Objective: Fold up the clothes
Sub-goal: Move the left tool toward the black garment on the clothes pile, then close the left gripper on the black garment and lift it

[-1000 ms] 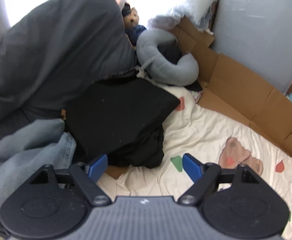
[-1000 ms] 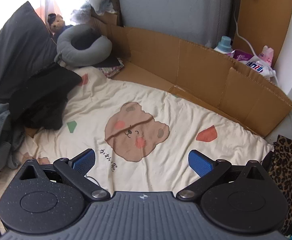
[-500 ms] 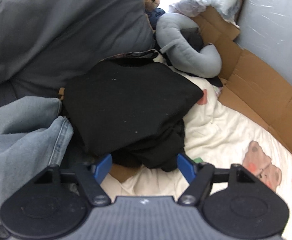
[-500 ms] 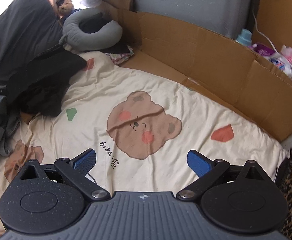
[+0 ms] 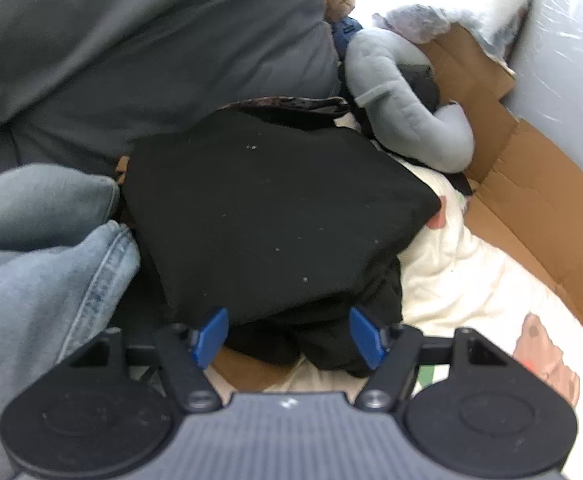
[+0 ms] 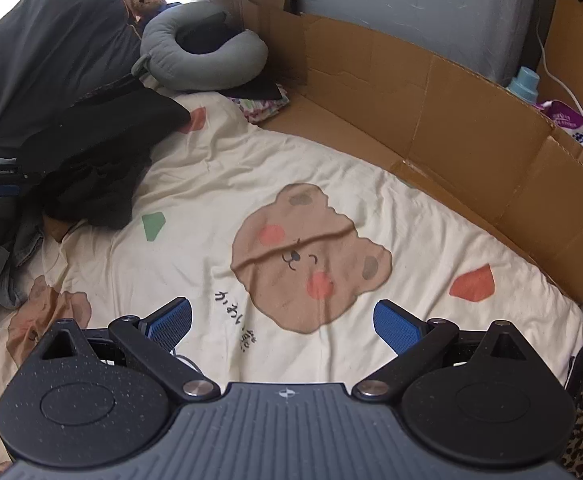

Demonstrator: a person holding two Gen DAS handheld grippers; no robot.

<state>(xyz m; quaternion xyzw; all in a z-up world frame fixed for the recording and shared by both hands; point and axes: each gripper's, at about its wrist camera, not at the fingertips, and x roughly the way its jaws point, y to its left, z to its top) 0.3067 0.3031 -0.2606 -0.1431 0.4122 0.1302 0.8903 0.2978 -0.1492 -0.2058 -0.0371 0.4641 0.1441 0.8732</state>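
Both views are fisheye cameras mounted behind a gripper's two fingers, angled steeply down at a bed. The left wrist view sits close over the black clothes pile [image 5: 275, 216], which fills the frame's centre, with jeans [image 5: 43, 280] at lower left. The right wrist view stands farther back over the cream bear-print blanket [image 6: 311, 256], facing a cardboard wall [image 6: 451, 100] along the upper right. Both share the black pile [image 6: 99, 152], the grey neck pillow [image 5: 407, 112] [image 6: 203, 52] and the blanket's edge.
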